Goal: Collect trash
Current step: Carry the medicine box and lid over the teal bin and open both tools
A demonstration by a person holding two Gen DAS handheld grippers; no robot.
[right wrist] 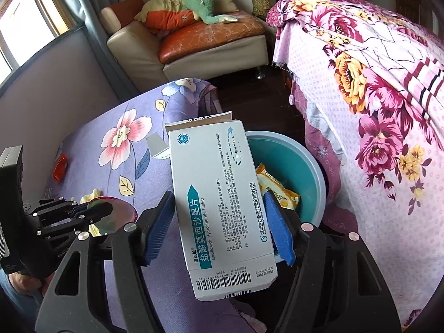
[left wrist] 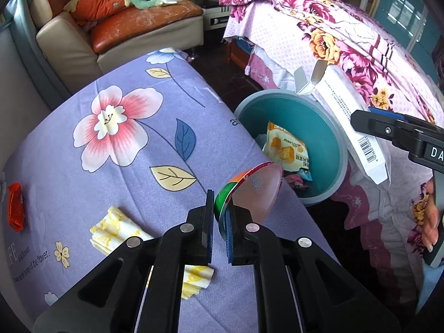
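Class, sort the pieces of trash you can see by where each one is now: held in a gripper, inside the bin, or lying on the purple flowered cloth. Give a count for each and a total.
Held in a gripper: 2 (round lid, medicine box)
Inside the bin: at least 2 (yellow snack packet, small wrappers, number unclear)
On the cloth: 2 (orange wrapper, yellow-patterned tissue)
Total: at least 6

Soft daylight is coming in through the bright, overexposed window (right wrist: 33,25) at the left, lighting both views evenly. Shadows are staying faint. Fisheye bending is curving the edges, and dark vignetting is filling the corners.
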